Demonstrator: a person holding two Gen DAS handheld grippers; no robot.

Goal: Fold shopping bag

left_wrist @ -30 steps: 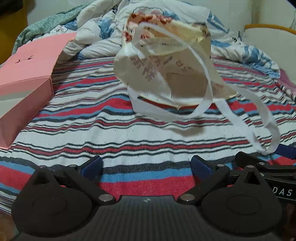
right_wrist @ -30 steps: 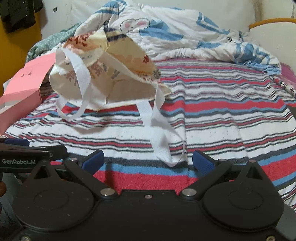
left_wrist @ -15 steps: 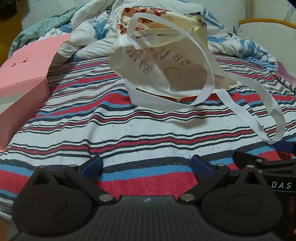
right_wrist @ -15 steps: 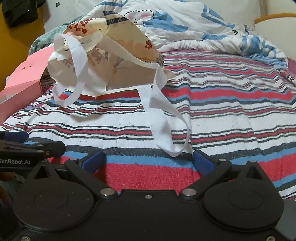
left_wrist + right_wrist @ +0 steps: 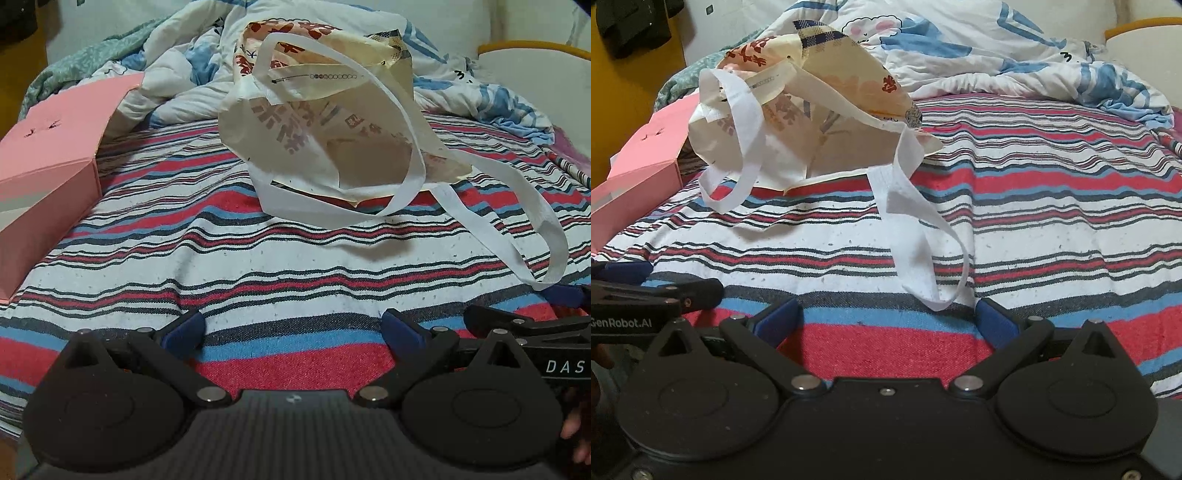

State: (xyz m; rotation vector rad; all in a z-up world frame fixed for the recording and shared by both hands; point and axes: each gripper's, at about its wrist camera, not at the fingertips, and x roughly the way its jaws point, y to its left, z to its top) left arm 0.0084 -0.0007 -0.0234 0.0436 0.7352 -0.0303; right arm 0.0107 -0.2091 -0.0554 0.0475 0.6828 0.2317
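A cream shopping bag (image 5: 332, 147) with red print and white handles lies crumpled and open on the striped bed, ahead of both grippers; it also shows in the right wrist view (image 5: 820, 125). One white handle (image 5: 532, 229) trails toward the near right; in the right wrist view this handle (image 5: 919, 251) ends just ahead of the fingers. My left gripper (image 5: 291, 328) is open and empty, well short of the bag. My right gripper (image 5: 886, 319) is open and empty, close to the handle loop.
A pink box (image 5: 48, 166) sits at the bed's left edge. A rumpled white and blue duvet (image 5: 997, 51) lies behind the bag. The striped blanket (image 5: 1052, 221) covers the bed. The other gripper shows at each view's side (image 5: 532, 332).
The bag has dropped and settled onto the bed, with its handles falling flat. Both grippers stayed open and shifted only slightly.
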